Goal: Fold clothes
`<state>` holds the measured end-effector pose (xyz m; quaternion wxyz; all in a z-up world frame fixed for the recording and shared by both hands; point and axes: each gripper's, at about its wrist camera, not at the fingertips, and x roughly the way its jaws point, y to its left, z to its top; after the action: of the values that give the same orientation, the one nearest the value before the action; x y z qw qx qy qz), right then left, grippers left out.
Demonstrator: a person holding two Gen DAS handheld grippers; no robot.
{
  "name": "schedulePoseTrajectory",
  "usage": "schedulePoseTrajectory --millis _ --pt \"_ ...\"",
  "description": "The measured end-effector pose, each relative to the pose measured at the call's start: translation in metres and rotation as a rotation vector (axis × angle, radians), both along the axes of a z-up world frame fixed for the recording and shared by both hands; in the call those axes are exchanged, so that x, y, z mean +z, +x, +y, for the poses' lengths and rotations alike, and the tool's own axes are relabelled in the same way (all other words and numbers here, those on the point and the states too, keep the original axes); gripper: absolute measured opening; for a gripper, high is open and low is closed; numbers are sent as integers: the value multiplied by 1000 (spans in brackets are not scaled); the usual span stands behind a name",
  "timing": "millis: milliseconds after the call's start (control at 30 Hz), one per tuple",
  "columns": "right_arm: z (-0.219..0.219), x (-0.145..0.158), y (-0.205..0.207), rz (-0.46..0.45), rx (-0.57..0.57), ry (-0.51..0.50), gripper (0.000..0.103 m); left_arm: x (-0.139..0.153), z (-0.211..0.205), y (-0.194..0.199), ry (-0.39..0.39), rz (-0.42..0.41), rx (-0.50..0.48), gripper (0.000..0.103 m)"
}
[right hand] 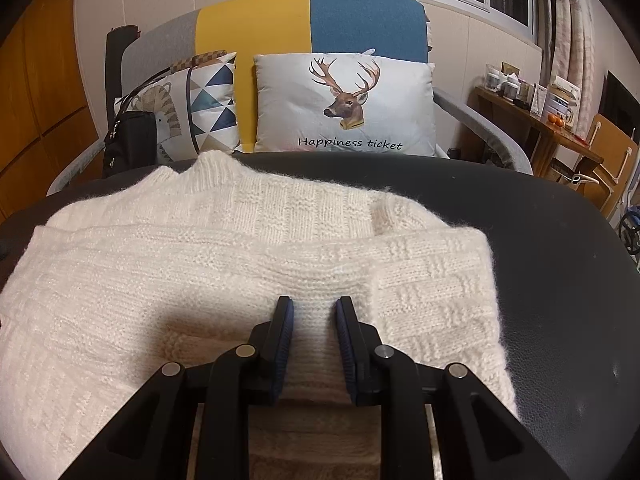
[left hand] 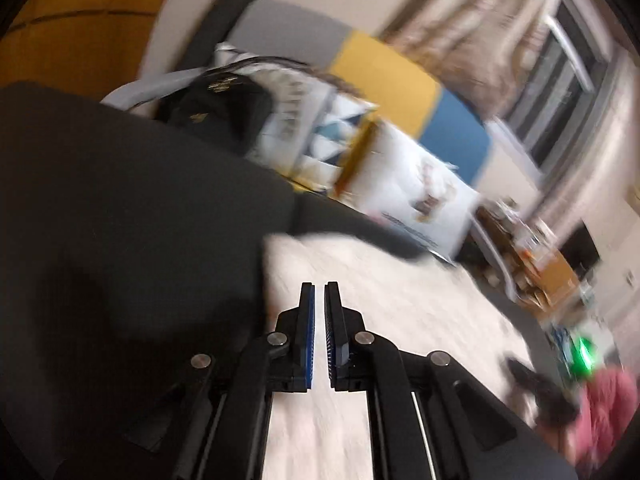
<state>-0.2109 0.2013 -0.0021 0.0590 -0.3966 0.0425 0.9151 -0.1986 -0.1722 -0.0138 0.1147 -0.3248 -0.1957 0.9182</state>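
Observation:
A cream knitted sweater (right hand: 240,248) lies folded on a round black table (right hand: 560,240), its collar toward the sofa. My right gripper (right hand: 314,302) sits at the sweater's near edge, and a ribbed strip of knit fills the gap between its pads, so it is shut on the sweater. The left wrist view is blurred by motion. There my left gripper (left hand: 319,286) hovers over the sweater (left hand: 380,300) near its edge by the black table (left hand: 120,200), jaws shut with nothing between them. A pink sleeve (left hand: 612,404) shows at the lower right, next to a blurred dark shape.
Behind the table stands a grey, yellow and blue sofa (right hand: 304,20) with a deer pillow (right hand: 344,108), a triangle-patterned pillow (right hand: 212,108) and a black bag (right hand: 128,140). A wooden side table (right hand: 532,112) with jars and a chair (right hand: 612,148) stand at the right.

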Motion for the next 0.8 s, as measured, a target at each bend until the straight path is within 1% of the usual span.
schedulePoseTrajectory --millis 33,100,133,167,200,233,267,333,367,400,467,567,667,800 --pt "0 0 0 0 0 0 21 3 9 11 -49 3 -35 6" --pt "0 0 0 0 0 0 21 1 34 35 -157 -7 -159 5" --pt "0 0 0 0 0 0 21 0 40 42 -189 -10 -198 5" --pt "0 0 0 0 0 0 21 -2 50 47 -238 -17 -240 5" --pt "0 0 0 0 1 -1 21 -4 59 46 -281 -35 -263 6" --pt "0 0 0 1 1 -1 21 -6 65 42 -311 -56 -263 6" --pt "0 0 0 1 1 -1 21 -9 68 32 -335 -93 -242 6" --pt "0 0 0 1 1 -2 21 -12 62 16 -354 -126 -179 6" --pt "0 1 0 1 1 -2 21 -12 53 7 -357 -129 -105 6" --pt "0 1 0 1 1 -2 21 -13 45 2 -360 -136 -57 6" --pt "0 1 0 1 1 -1 21 -20 21 -6 -302 -177 50 6" --pt "-1 1 0 1 1 5 21 -26 7 5 -248 -174 93 4" --pt "-1 1 0 1 2 7 21 -26 13 15 -288 -188 107 4" --pt "-1 1 0 0 3 8 21 -28 17 19 -277 -213 122 3"
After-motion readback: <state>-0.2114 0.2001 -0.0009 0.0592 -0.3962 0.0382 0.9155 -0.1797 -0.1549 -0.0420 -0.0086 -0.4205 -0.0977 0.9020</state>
